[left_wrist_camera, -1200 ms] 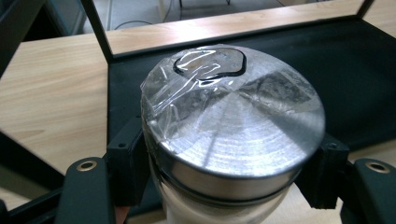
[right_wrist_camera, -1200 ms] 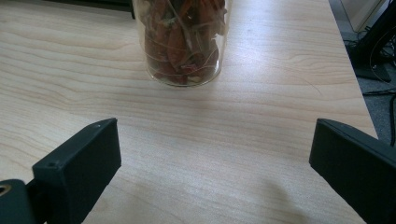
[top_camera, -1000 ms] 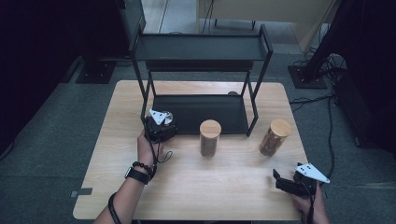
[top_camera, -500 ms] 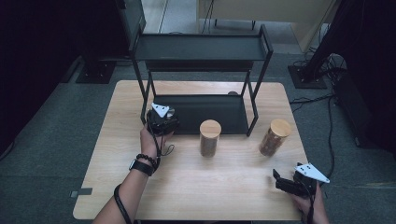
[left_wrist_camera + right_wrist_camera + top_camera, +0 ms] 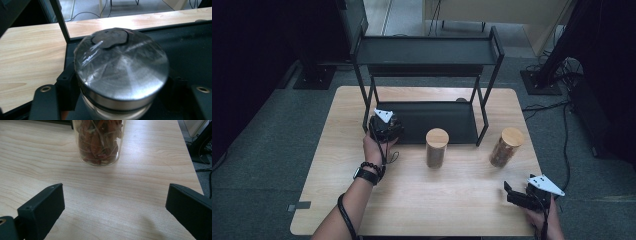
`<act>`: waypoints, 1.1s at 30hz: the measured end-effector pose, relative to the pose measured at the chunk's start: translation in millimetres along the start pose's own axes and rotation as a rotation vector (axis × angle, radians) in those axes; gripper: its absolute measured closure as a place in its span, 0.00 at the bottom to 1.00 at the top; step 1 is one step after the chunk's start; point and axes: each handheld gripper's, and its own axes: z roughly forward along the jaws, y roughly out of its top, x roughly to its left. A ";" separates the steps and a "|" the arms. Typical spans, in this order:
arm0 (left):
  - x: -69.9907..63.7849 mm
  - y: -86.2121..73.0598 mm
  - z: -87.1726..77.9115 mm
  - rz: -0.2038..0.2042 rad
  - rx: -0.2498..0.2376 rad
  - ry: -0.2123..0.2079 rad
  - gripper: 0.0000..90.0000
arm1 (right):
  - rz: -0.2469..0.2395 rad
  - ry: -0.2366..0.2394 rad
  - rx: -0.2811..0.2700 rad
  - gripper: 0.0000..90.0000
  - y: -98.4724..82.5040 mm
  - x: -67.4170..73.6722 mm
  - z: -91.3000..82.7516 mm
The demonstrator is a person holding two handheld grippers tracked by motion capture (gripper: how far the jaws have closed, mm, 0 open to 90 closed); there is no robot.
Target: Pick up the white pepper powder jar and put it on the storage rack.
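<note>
A metal-lidded jar point(image 5: 121, 75) is held between the jaws of the left gripper point(image 5: 384, 126) over the left end of the rack's lower shelf point(image 5: 447, 120); those jaws have just been easing apart slightly. The right gripper point(image 5: 522, 196), jaws spread wide and empty, is seen near the table's front right corner, facing a wooden-lidded jar point(image 5: 507, 146).

A black two-tier metal rack point(image 5: 427, 52) stands at the far middle of the wooden table point(image 5: 332, 125). Just in front of the rack's lower shelf stands a wooden-lidded glass jar point(image 5: 436, 148) with dark contents. To the right of the rack, near its front right leg, stands a second wooden-lidded jar point(image 5: 506, 147) with reddish-brown dried pieces. Grey carpet point(image 5: 257, 150) surrounds the table.
</note>
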 end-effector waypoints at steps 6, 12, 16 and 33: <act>-4.9 -3.0 -2.9 -0.020 0.006 0.016 0.25 | -0.002 -0.005 -0.002 0.02 -0.1 0.2 -0.1; -6.3 -7.5 -6.4 -0.050 0.002 0.021 0.25 | 0.000 -0.002 -0.002 0.02 -0.1 0.1 -0.3; -7.0 -11.1 -9.7 -0.045 -0.005 0.025 0.24 | -0.002 0.000 -0.003 0.02 -0.1 0.2 -0.3; -2.3 -33.7 -19.2 -0.050 0.000 -0.010 0.24 | -0.013 -0.008 -0.002 0.02 -0.1 1.3 -0.2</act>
